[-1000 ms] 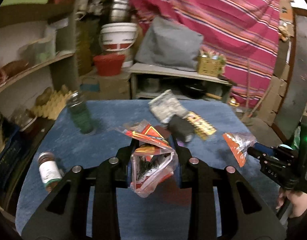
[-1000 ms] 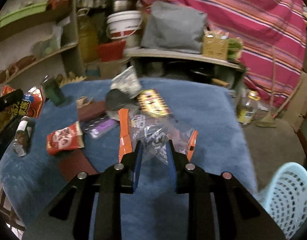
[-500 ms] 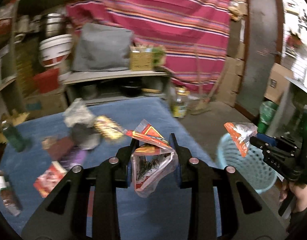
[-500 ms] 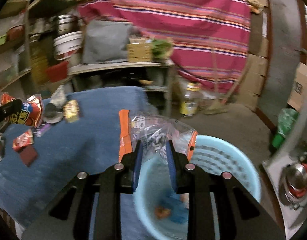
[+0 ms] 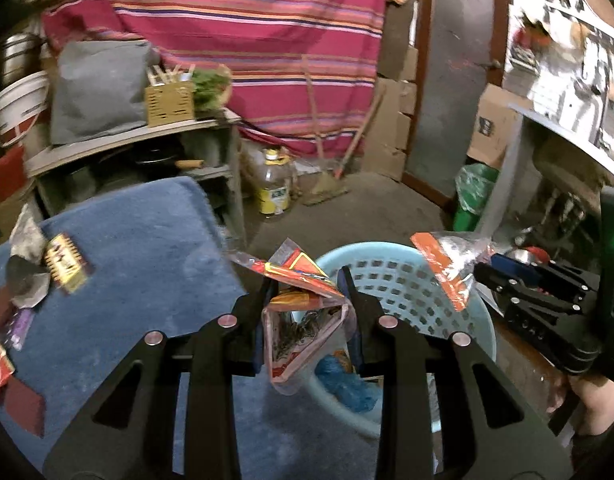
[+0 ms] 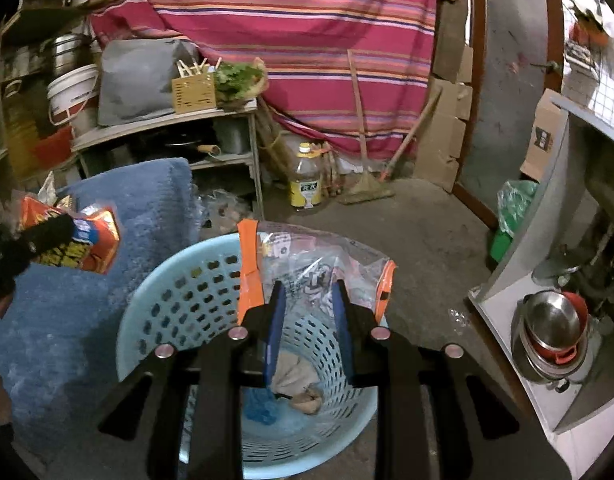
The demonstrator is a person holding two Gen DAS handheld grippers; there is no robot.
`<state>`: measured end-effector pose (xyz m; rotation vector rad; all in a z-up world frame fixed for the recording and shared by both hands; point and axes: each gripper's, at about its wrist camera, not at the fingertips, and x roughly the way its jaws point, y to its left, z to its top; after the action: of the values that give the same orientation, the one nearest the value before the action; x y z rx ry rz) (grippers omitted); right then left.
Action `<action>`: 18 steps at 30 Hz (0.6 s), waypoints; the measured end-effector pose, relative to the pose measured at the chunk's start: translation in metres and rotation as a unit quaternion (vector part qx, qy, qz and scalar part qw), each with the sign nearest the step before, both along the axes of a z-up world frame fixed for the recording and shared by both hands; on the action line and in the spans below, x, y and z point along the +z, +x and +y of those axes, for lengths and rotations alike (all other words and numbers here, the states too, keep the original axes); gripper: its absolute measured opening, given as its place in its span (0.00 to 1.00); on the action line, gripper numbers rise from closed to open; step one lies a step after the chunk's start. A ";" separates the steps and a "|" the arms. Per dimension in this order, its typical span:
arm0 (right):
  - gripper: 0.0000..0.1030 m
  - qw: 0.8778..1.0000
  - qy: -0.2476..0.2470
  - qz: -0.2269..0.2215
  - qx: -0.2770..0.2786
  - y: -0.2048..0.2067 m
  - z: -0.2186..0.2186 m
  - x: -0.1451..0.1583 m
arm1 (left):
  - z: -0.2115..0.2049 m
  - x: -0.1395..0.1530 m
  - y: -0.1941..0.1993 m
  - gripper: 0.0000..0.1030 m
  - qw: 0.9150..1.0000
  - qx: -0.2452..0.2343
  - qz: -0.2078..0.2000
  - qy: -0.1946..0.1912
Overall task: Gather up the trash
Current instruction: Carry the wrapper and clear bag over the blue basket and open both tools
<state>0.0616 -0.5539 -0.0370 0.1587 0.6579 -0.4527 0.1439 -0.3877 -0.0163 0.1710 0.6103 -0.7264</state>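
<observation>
Both tools now over blue basket [image 6: 155, 292], each clamping a snack wrapper; print unreadable.

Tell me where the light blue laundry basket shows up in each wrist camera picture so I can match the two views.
Left wrist: the light blue basket sits right of centre, behind the left gripper and its wrapper.
Right wrist: the basket fills the lower centre, directly below the right gripper and its clear bag.
Shared landmark: the yellow-labelled oil bottle on the floor.
</observation>
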 end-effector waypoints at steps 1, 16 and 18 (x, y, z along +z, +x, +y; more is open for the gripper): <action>0.24 1.000 0.001 0.001 -0.001 0.000 0.002 -0.002 | -0.009 -0.003 -0.002 0.29 1.000 -0.006 -0.001 0.004; 0.24 1.000 -0.002 0.011 0.001 0.012 0.003 -0.012 | -0.047 -0.021 0.017 0.38 0.999 -0.019 0.035 0.011; 0.24 1.000 -0.001 0.012 0.001 0.012 0.003 -0.012 | -0.045 -0.016 0.018 0.46 0.999 -0.012 0.033 0.002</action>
<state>0.0736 -0.5510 -0.0491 0.1501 0.6804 -0.4538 0.1621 -0.4331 -0.0327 0.1589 0.6731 -0.7561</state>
